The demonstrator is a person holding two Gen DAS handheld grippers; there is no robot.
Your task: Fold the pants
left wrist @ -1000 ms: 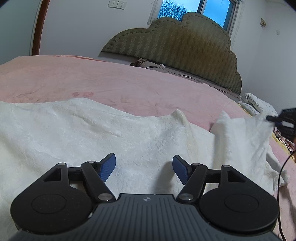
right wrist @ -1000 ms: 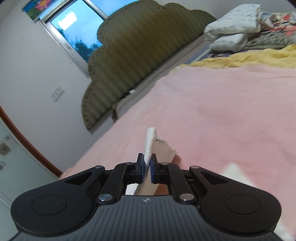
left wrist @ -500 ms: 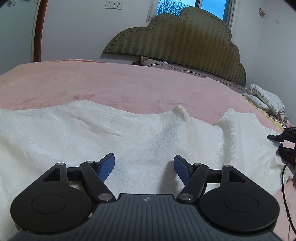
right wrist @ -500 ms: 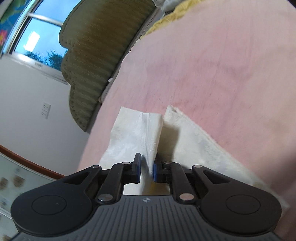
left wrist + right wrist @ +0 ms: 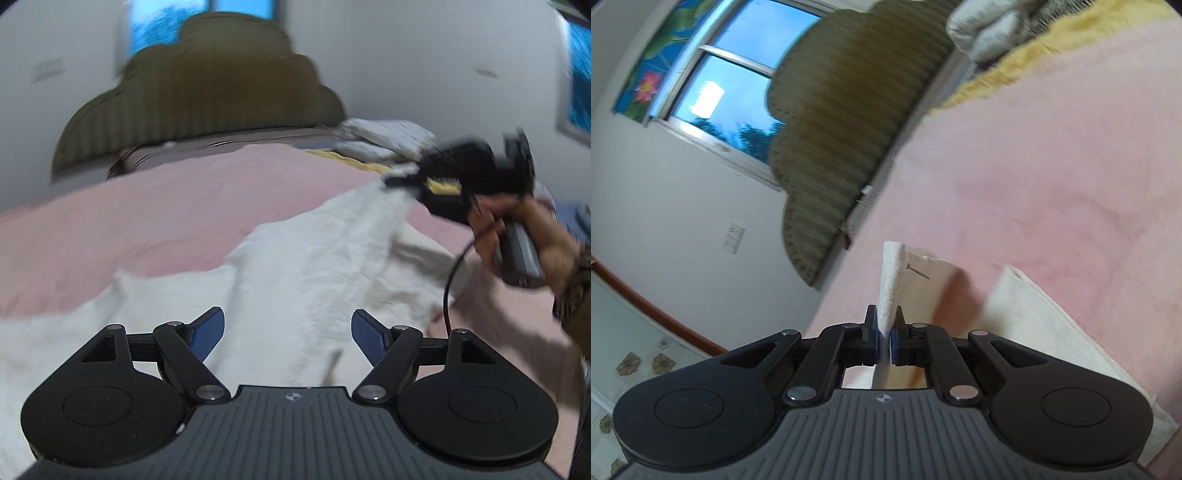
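Observation:
White pants (image 5: pixel 303 266) lie spread on a pink bed (image 5: pixel 147 221). My left gripper (image 5: pixel 288 332) is open and empty, just above the cloth. My right gripper (image 5: pixel 884 334) is shut on an end of the pants (image 5: pixel 892 284), which sticks up between its blue pads. In the left wrist view the right gripper (image 5: pixel 399 181) shows at the upper right, held in a hand, lifting that end of the pants off the bed. More of the pants (image 5: pixel 1052 339) lies flat to the right in the right wrist view.
A green padded headboard (image 5: pixel 207 96) stands at the far end of the bed. Folded pillows (image 5: pixel 384 136) and a yellow blanket (image 5: pixel 1015 70) lie at the far right. A window (image 5: pixel 720 74) is in the wall behind. A black cable (image 5: pixel 448 291) hangs from the right gripper.
The right gripper closed again on the pants end and lifted it up off the bed. The left gripper swung to the right, staying open over the cloth.

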